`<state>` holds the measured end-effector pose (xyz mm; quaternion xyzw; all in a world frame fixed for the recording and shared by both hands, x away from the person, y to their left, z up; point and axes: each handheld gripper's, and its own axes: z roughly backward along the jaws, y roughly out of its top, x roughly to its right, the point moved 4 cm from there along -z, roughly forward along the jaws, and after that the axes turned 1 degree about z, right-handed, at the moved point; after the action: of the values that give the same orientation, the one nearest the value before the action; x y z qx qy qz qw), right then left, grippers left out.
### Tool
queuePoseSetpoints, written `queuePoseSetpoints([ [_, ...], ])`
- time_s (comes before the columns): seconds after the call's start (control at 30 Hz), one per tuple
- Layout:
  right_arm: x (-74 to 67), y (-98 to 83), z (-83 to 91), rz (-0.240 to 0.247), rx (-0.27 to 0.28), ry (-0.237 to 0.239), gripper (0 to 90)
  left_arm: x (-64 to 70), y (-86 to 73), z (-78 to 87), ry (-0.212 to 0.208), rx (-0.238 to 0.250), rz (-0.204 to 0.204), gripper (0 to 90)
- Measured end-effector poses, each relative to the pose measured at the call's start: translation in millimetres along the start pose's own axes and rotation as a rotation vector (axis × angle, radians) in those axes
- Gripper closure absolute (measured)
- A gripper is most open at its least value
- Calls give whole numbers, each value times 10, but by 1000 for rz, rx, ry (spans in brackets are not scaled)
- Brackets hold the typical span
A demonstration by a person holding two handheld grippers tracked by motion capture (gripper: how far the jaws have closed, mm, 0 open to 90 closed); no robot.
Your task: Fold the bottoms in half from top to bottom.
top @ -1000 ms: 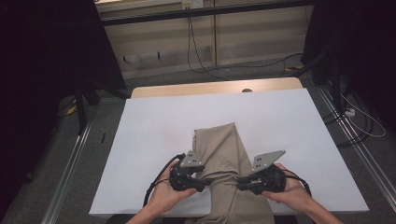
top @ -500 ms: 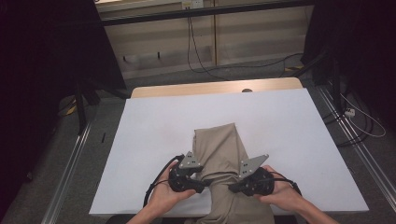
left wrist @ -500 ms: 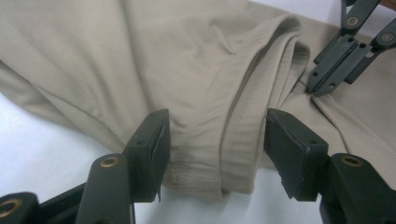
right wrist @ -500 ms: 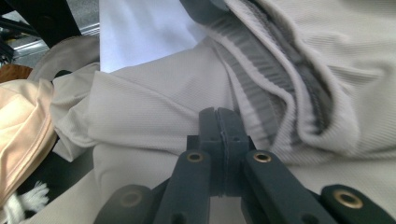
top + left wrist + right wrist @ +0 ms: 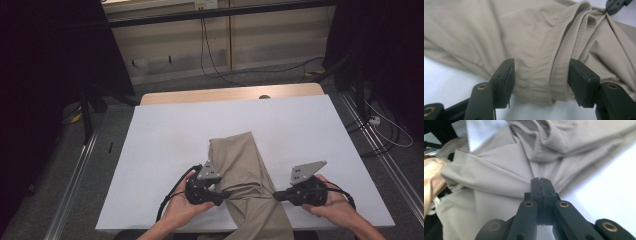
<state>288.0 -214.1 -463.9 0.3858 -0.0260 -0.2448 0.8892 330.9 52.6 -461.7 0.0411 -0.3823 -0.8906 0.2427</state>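
Right gripper view shows the right gripper (image 5: 541, 181) with its jaws pressed together, having just been closing, pinching a fold at the edge of the beige cloth (image 5: 499, 180), which pulls into taut creases. From the high view, the left gripper (image 5: 223, 194) sits at the cloth's opposite side; its own camera shows the jaws spread about halfway, a bunched hem (image 5: 541, 85) lying between them, the pads not clearly pressing it. The cloth (image 5: 242, 170) lies along the middle of the white worktop (image 5: 170, 135), running from mid-surface down over the near edge, between both grippers. A cable (image 5: 167, 210) trails from the left gripper.
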Motion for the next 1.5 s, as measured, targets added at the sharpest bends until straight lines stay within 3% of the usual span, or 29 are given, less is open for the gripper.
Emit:
queuePoseSetpoints([
  [0.1,40,-73,64,-9,-4,8,900,38,5,4,3,-1,-12,415],
  [0.23,9,-113,96,-4,-48,-24,872,76,25,66,1,11,-10,417],
  [0.3,-25,-72,111,-11,-20,-24,845,74,24,72,-3,8,-11,455],
  [0.4,-160,92,52,25,-8,-3,745,67,10,36,-3,-9,-8,472],
  [0.57,-368,404,-255,37,17,42,684,34,20,39,-8,8,7,460],
  [0.7,-496,555,-555,51,-14,78,669,12,11,74,-2,24,14,448],
  [0.77,-518,559,-658,60,-44,59,657,5,-4,88,-4,22,13,444],
  [0.83,-535,527,-720,67,-76,33,664,6,-16,85,-3,22,17,444],
  [0.9,-588,507,-733,101,-83,-6,854,7,-15,84,-2,22,20,441],
  [0.93,-609,510,-727,94,-90,2,893,1,-10,83,12,22,15,441],
  [1.07,-789,562,-748,91,-61,65,900,-5,-3,86,-4,25,20,442],
  [1.17,-893,578,-828,101,-69,79,900,-2,-5,77,-2,25,19,441],
  [1.23,-882,607,-849,36,-47,133,894,-1,-1,78,-4,29,20,439],
  [1.3,-845,648,-847,2,-24,144,825,-16,10,93,11,36,18,429],
  [1.37,-799,654,-831,12,-22,113,759,-40,18,124,12,52,23,390],
  [1.5,-663,638,-743,-20,14,103,627,-114,37,168,16,78,43,308],
])
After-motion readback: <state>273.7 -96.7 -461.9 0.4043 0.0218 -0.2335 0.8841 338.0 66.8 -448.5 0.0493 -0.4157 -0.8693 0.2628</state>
